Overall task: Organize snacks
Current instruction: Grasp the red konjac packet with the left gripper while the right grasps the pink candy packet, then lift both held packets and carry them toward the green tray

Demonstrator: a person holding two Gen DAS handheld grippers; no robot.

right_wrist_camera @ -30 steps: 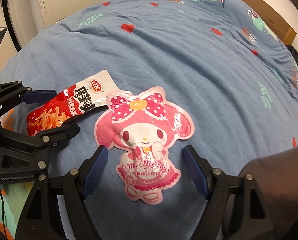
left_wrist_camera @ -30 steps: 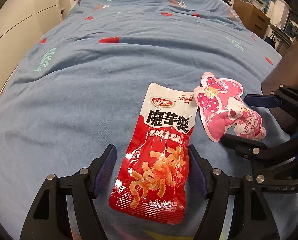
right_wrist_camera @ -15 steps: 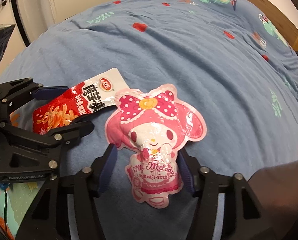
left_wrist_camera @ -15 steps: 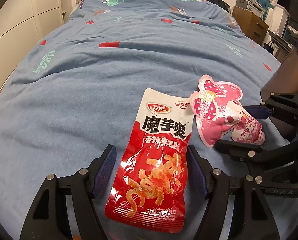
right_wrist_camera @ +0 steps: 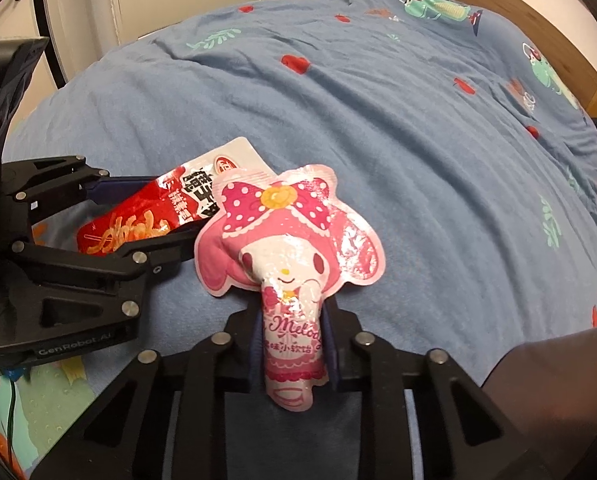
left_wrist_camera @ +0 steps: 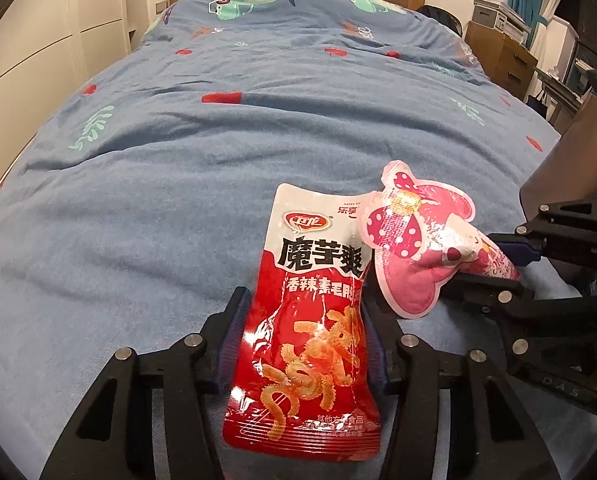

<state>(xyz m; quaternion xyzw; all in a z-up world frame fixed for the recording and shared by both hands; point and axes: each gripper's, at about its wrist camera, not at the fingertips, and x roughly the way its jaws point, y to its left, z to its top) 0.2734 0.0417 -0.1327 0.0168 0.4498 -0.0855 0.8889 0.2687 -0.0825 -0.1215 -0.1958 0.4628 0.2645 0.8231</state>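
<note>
The left gripper (left_wrist_camera: 304, 344) has just been closing and pinches the red pack (left_wrist_camera: 310, 336) across its lower half; the right gripper (right_wrist_camera: 292, 334) has likewise just closed on the pink pouch (right_wrist_camera: 288, 256), squeezing its narrow lower part. Both packs sit on the blue bedspread (left_wrist_camera: 178, 168) just ahead of the jaws. The pouch's top overlaps the red pack's upper corner, so lifting one may drag the other. Slick film could slip from the pads. Each gripper sits just beside the other and could collide. A dark brown shape borders the right gripper; what it is cannot be told.
</note>
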